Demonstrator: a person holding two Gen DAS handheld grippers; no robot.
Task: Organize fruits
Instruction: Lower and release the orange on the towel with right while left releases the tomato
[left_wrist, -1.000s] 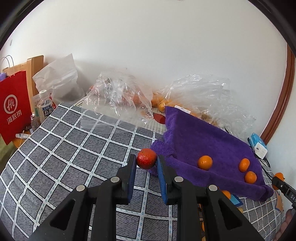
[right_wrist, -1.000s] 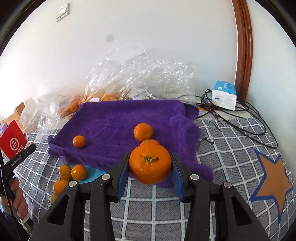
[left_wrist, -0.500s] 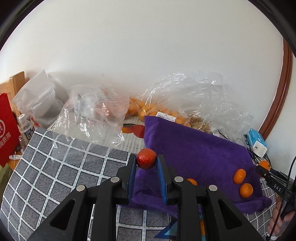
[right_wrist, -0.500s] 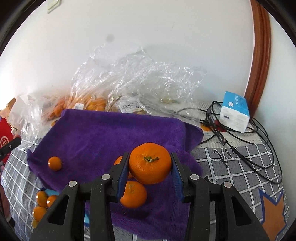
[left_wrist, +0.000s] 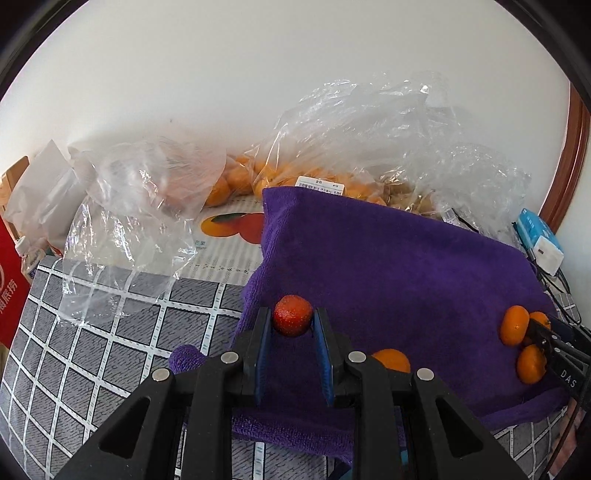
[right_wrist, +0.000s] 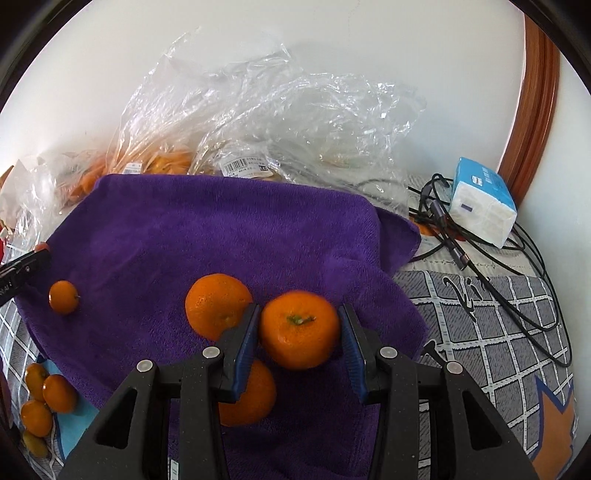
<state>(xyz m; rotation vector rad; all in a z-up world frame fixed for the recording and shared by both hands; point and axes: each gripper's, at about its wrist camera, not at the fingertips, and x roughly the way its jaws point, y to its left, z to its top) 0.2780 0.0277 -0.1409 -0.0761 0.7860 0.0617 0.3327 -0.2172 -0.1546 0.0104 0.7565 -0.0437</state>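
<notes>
My left gripper (left_wrist: 292, 322) is shut on a small red fruit (left_wrist: 292, 315), held over the near left part of the purple towel (left_wrist: 388, 266). My right gripper (right_wrist: 298, 332) is shut on a large orange (right_wrist: 298, 329) above the towel's (right_wrist: 207, 229) right side. Two more oranges lie on the towel just under and left of it, one (right_wrist: 216, 304) behind the left finger and one (right_wrist: 249, 393) below. A small orange (right_wrist: 63, 296) rests near the towel's left edge. In the left wrist view the right gripper (left_wrist: 554, 343) shows at the far right among three oranges (left_wrist: 514, 325).
Clear plastic bags (right_wrist: 258, 122) with more oranges stand along the wall. A blue tissue pack (right_wrist: 482, 206) and black cables (right_wrist: 517, 266) lie at the right. Several small oranges (right_wrist: 48, 397) sit on a blue sheet at the lower left. A red bag (left_wrist: 9, 291) stands left.
Both grippers moved forward over the purple towel with their fruit still held. The right one sank closer to the two oranges lying there.
</notes>
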